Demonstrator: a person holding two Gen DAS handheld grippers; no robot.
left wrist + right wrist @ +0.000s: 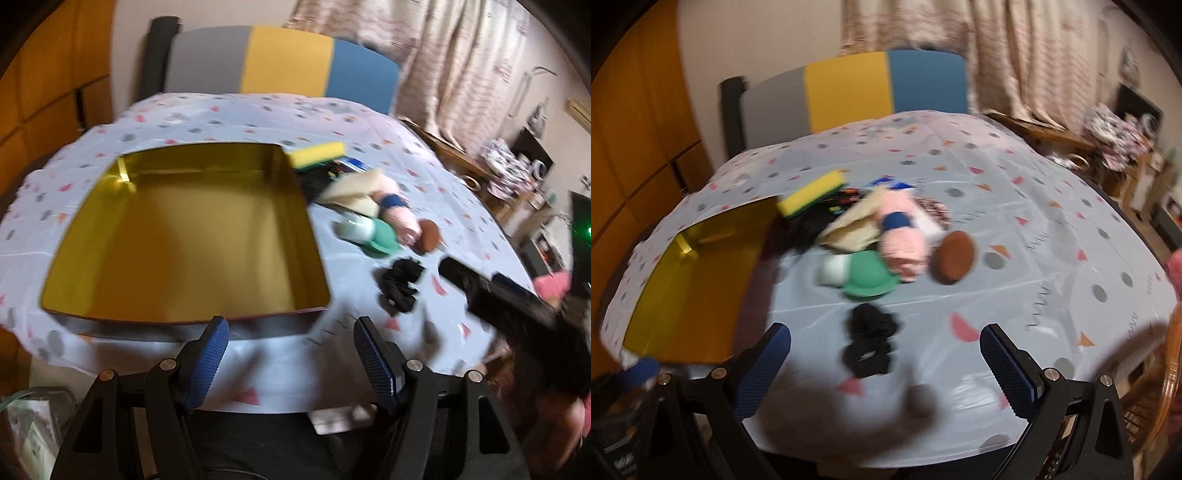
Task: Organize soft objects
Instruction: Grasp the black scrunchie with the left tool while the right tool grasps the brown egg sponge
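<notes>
Both grippers hung over the near edge of the table with nothing between their pads. Left gripper (291,354) stood spread wide just short of the tin (110,254), a gold-lined box lying open and bare inside; that looked deliberate, since an open, empty container beside the pile is the obvious place to gather the soft things. Right gripper (886,363) was likewise spread, empty, and pointed down at the black scrunchie (870,343), which lay alone on the cloth (1015,206), nearest the front edge and apart from the heap. Being closest and clear of its neighbours, it seemed the likely first pick.

Behind it sat the rest, bunched together just right of the tin: a green cap-like piece (871,277) touching a pale mint lump (831,273), a pink yarn ball (901,240) with a blue band, a brown puff (955,262) beside it, a beige cloth (853,225), and a yellow sponge (812,197) leaning at the tin's far corner. Darker items under the sponge were too blurred to name.

Nothing had yet gone into the tin, so the sorting appeared to be at its start. A striped chair (849,92) stood beyond the table.
</notes>
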